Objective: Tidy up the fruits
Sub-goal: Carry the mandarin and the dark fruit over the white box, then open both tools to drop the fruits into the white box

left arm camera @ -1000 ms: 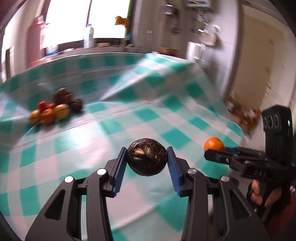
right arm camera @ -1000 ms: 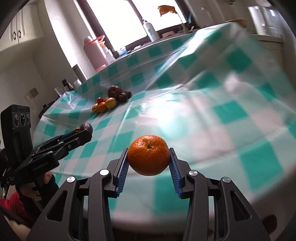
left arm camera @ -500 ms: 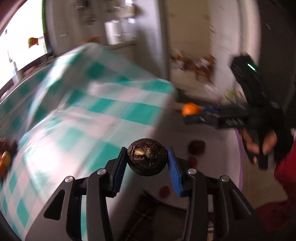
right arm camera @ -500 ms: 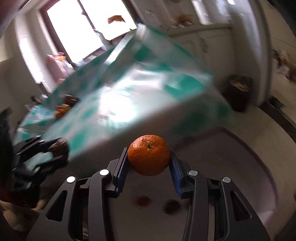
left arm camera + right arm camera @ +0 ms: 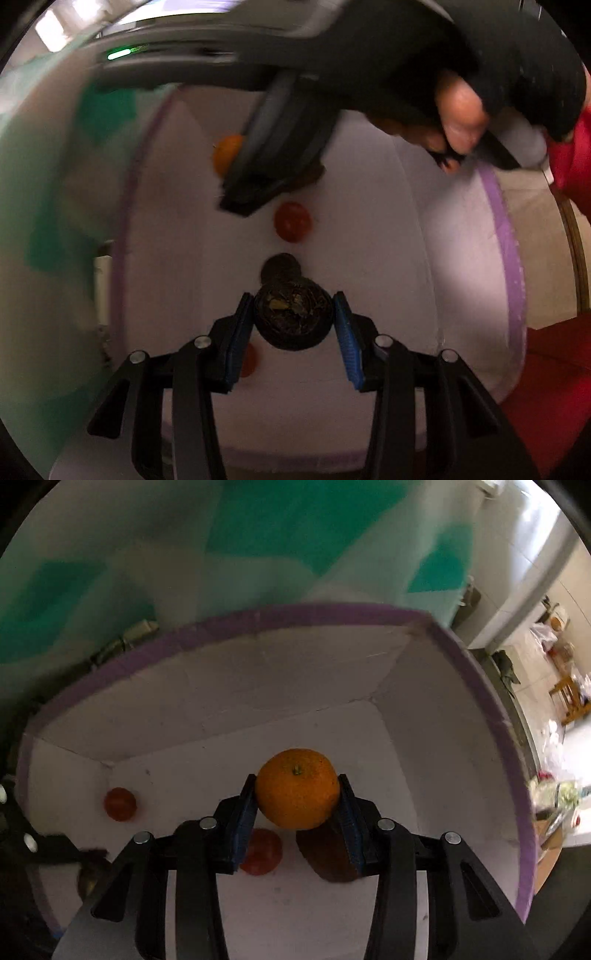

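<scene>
The left gripper [image 5: 293,319] clamps a dark, rough-skinned round fruit [image 5: 291,317] between its blue pads, jaws narrowed to its width. The right gripper [image 5: 297,799] likewise pinches an orange [image 5: 297,788]. Both point down into a white box with a purple rim [image 5: 258,618]. On its floor lie small red fruits: from the orange, one at nine o'clock [image 5: 120,804], one at seven [image 5: 262,851]. A brown fruit [image 5: 328,856] sits at five o'clock.

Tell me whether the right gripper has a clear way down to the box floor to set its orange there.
Probably yes: the right gripper, shut on the orange, hangs inside the box; bare floor lies just ahead of it.
</scene>
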Motion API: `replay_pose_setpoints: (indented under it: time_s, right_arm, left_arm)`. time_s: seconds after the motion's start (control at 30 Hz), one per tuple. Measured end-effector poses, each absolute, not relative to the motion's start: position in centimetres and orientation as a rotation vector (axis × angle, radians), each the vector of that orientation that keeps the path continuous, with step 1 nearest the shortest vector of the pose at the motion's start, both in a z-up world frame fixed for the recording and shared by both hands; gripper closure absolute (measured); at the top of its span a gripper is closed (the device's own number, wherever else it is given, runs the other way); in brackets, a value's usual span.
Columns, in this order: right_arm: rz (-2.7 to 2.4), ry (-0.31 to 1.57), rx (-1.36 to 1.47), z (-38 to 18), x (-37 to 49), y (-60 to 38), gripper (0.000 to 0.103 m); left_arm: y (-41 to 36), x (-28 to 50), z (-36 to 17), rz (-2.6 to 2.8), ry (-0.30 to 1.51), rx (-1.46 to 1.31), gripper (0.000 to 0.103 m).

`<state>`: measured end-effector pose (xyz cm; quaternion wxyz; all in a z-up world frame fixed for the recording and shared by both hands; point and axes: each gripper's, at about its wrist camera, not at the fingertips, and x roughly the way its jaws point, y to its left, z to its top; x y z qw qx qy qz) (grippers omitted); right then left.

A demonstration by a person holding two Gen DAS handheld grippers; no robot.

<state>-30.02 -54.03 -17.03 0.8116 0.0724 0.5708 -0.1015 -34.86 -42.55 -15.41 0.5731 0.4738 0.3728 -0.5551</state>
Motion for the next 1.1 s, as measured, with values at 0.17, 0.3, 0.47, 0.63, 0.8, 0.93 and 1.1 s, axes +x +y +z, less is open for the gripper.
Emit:
replay_pose_setpoints:
  time_s: [0.17,0.3,0.47,0.63,0.8,0.93,1.1]
  right_arm:
    - [-0.217,1.256,0.114,-18.5,-28.6,-53.5,0.061]
    - [-0.2,1.264,0.14,-19.4,-28.5,-53.0,0.061]
    - [-0.2,1.265,0.145,-19.7,-28.3,-52.6,0.06]
    - [-0.204,1.251,0.169,-19.7,-28.8,-53.3,0.048]
    - [-0.212,1.219,0.213,-18.6,-29.4,-53.7,0.039]
    - [-0.233,1.202,0.243,-17.5,-30.6,-54.1,0.035]
    - [-0.262,1.184,0.27,-15.6,-32.6,-54.3,0.027]
  left_arm:
    - [-43.6,-36.3,-17.6,-1.316,0.921,1.138,0.059]
    - [-43.3,-36.5,-18.4,-1.31,0.93,1.153,0.059]
    - [-43.1,-36.0,-18.3,-1.302,0.931,1.129,0.059]
    - [-43.4,-36.6,-17.9,-1.296,0.907,1.114,0.049]
    - [-43.7,-36.9,-17.0,-1.293,0.883,1.085,0.039]
    - [-42.8,-37.3,-15.7,-1.287,0.849,1.057,0.034]
    - [-41.7,-37.5,-12.8,-1.273,0.767,1.008,0.027]
